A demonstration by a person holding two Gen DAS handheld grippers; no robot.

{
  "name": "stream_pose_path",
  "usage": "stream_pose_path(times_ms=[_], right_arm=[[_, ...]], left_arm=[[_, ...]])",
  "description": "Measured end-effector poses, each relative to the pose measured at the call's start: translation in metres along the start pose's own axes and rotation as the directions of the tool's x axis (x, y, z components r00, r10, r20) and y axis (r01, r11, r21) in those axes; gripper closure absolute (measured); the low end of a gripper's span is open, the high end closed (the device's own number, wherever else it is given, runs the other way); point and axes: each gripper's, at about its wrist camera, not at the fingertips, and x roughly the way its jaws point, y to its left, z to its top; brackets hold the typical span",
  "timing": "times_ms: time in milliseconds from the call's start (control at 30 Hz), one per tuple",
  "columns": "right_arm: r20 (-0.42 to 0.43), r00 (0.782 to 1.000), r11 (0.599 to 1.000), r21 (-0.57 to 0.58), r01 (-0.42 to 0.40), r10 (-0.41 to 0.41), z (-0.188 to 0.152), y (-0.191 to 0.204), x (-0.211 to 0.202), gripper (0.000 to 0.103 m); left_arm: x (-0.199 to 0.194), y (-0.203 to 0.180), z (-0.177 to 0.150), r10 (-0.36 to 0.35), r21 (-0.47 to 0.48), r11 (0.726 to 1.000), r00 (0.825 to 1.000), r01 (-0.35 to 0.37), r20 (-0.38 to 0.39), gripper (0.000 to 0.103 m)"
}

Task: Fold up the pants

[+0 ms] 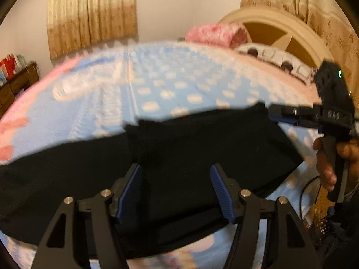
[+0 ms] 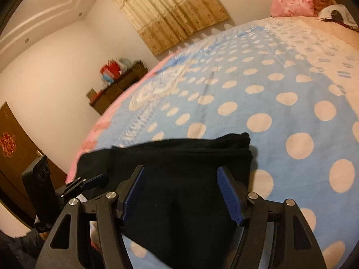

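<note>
Below both spread grippers: black pants (image 1: 202, 157) lying partly folded on the dotted bedspread (image 2: 280, 94).
Left gripper (image 1: 177, 190) and right gripper (image 2: 182, 192) gape wide, holding nothing. Risk: pinching one layer only, dragging the stacked fold askew.

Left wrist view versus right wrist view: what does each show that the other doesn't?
Only the left wrist view shows the headboard, the person's hand on the right gripper's handle, and the pants spread wide. Only the right wrist view shows the door and ceiling moulding. Both show the pants, dotted blue bedspread, curtain, pink pillow, and open jaws.
</note>
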Motion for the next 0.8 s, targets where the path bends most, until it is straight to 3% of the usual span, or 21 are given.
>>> stream_pose_path(times_ms=[167, 233, 400, 467, 667, 800], right_arm=[[0.033, 0.999, 0.999, -0.044, -0.002, 0.004, -0.004, 0.015, -0.013, 0.036], [0.039, 0.999, 0.998, -0.065, -0.015, 0.018, -0.006, 0.024, -0.013, 0.036], [0.033, 0.997, 0.984, -0.165, -0.067, 0.074, -0.014, 0.059, -0.004, 0.036], [0.015, 0.996, 0.976, -0.203, -0.084, 0.089, -0.018, 0.071, 0.001, 0.036], [-0.033, 0.995, 0.951, -0.291, -0.104, 0.098, -0.029, 0.096, 0.015, 0.036], [-0.051, 0.994, 0.943, -0.313, -0.109, 0.098, -0.031, 0.103, 0.022, 0.036]], left_arm=[[-0.028, 0.082, -0.001, 0.179, -0.064, 0.982, 0.984, -0.180, -0.018, 0.030], [-0.037, 0.133, -0.008, 0.269, -0.137, 0.951, 0.960, -0.277, -0.073, 0.030], [-0.065, 0.222, -0.024, 0.370, -0.243, 0.890, 0.922, -0.386, -0.113, 0.030], [-0.070, 0.251, -0.033, 0.384, -0.287, 0.867, 0.913, -0.408, -0.136, 0.029], [-0.057, 0.304, -0.054, 0.258, -0.427, 0.847, 0.947, -0.317, -0.191, 0.029], [-0.040, 0.310, -0.058, 0.225, -0.465, 0.831, 0.949, -0.305, -0.221, 0.029]])
